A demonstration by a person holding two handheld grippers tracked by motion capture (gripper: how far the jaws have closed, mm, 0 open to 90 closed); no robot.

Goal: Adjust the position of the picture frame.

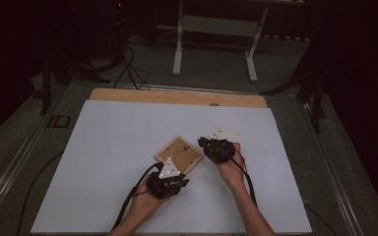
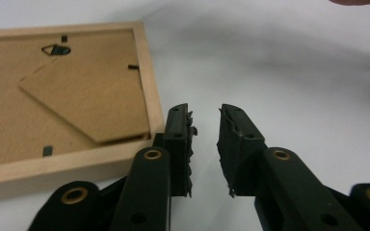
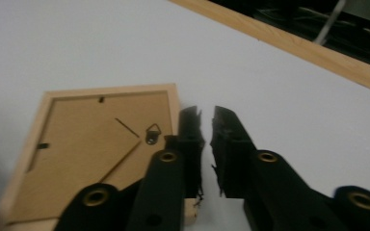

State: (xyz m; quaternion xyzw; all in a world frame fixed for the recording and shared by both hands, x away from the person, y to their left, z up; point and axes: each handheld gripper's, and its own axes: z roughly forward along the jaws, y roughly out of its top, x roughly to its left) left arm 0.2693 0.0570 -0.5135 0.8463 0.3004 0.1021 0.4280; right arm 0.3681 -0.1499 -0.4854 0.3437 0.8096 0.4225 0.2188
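A small wooden picture frame (image 1: 178,154) lies back side up on the white table sheet (image 1: 113,132), its stand flap and hanger clip showing. My left gripper (image 1: 173,172) sits at the frame's near corner; in the left gripper view its jaws (image 2: 206,115) stand a little apart with nothing between them, just right of the frame (image 2: 67,96). My right gripper (image 1: 205,144) is at the frame's right side. In the right gripper view its jaws (image 3: 206,118) are nearly together and hold nothing, just past the frame's right edge (image 3: 91,139).
The white sheet covers a wooden board whose far edge (image 1: 177,97) shows. Beyond the table are a white metal stand (image 1: 216,29) and cables (image 1: 128,69) on the dark floor. Black cables trail from both grippers toward the near edge.
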